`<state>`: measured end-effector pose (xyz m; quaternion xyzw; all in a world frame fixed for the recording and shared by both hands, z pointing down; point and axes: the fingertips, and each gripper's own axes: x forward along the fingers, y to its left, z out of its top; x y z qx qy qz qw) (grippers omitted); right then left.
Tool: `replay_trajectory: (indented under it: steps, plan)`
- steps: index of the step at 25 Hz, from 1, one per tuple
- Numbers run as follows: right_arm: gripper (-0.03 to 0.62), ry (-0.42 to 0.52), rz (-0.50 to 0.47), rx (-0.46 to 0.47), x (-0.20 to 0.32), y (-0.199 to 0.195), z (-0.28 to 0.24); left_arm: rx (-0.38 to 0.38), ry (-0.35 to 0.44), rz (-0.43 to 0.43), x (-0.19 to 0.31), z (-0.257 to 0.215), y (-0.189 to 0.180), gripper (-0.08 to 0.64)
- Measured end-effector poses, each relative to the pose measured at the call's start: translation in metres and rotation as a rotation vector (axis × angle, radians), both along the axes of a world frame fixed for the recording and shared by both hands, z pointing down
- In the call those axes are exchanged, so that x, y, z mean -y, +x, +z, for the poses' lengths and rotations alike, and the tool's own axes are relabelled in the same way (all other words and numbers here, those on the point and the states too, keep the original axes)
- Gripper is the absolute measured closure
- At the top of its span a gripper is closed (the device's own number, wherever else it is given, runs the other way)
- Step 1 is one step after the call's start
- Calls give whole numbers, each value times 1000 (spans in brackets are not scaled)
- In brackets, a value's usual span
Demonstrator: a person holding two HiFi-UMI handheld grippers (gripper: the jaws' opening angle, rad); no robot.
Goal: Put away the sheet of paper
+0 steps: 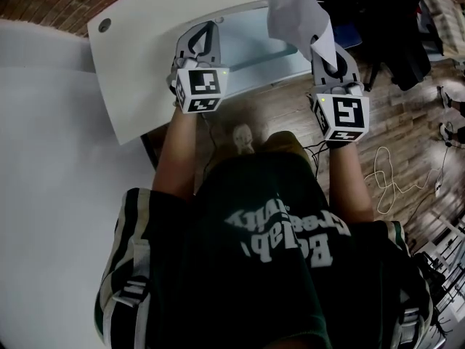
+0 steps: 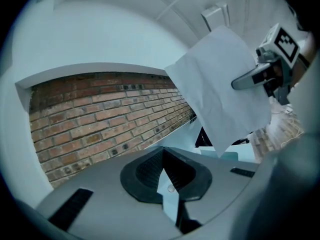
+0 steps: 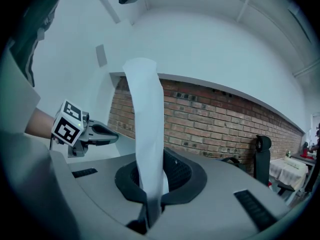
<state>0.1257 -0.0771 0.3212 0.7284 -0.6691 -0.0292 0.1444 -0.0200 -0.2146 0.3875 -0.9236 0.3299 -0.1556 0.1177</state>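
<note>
A white sheet of paper [image 1: 290, 13] hangs curled in the air, pinched at its lower corner by my right gripper [image 1: 328, 53], which is shut on it. In the right gripper view the paper [image 3: 147, 124] rises as a narrow strip from between the closed jaws of the right gripper [image 3: 150, 204]. My left gripper [image 1: 211, 26] hovers beside it over the desk edge, jaws together with nothing in them. From the left gripper [image 2: 167, 184] view, the sheet [image 2: 220, 89] spreads wide, with the right gripper [image 2: 236, 84] at its right edge.
A white desk [image 1: 145, 71] lies ahead on the left, with a pale blue surface [image 1: 254, 46] just beyond its edge. Wooden floor with loose cables [image 1: 392, 180] lies at the right. A brick wall [image 2: 100, 119] and a black chair [image 3: 262, 159] stand farther off.
</note>
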Motion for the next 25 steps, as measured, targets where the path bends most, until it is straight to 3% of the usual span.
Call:
replay_trajectory:
  steps: [14,25]
  plan:
    - [597,15,-153,-68,72,19,-7,31,18,-107,65,-16,13,560]
    - [597,-55,-414,-239,163,46,14,90,7,-260,126,-16,21,558]
